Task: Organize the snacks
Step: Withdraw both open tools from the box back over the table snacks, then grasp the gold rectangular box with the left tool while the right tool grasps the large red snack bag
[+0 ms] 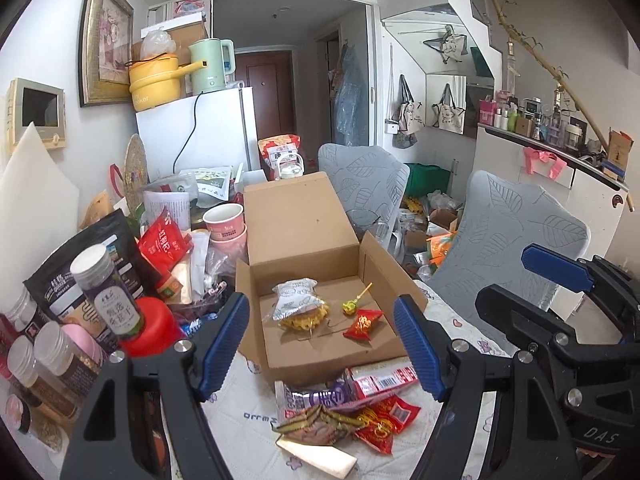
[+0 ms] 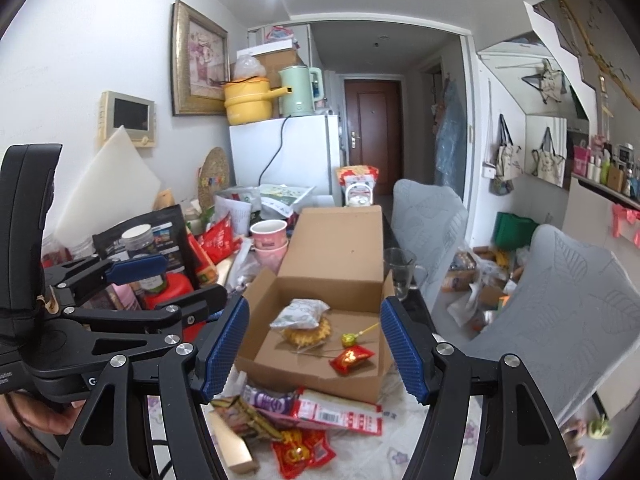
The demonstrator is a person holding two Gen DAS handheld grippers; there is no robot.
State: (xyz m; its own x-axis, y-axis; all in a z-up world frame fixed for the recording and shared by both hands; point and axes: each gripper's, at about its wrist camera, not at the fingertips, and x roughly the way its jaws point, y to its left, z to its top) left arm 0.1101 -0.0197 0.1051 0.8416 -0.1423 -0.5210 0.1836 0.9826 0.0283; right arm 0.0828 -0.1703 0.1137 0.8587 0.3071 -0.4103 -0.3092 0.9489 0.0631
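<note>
Hovering with jaws spread and nothing between them, the left gripper [image 1: 322, 344] and right gripper [image 2: 314, 346] face the cardboard box [image 1: 320, 354] (lid up); loose snack packets [image 1: 348, 408] lie at six o'clock.

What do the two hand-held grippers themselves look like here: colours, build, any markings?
Both match. The left hand-held gripper and the right hand-held gripper have black angular frames with triangular cut-outs and round silver bolts, and blue ribbed pads line the fingers. The right one's body shows white lettering "DAS" in the left wrist view. The left one has a tall black handle; a hand grips it, with no sleeve visible.
</note>
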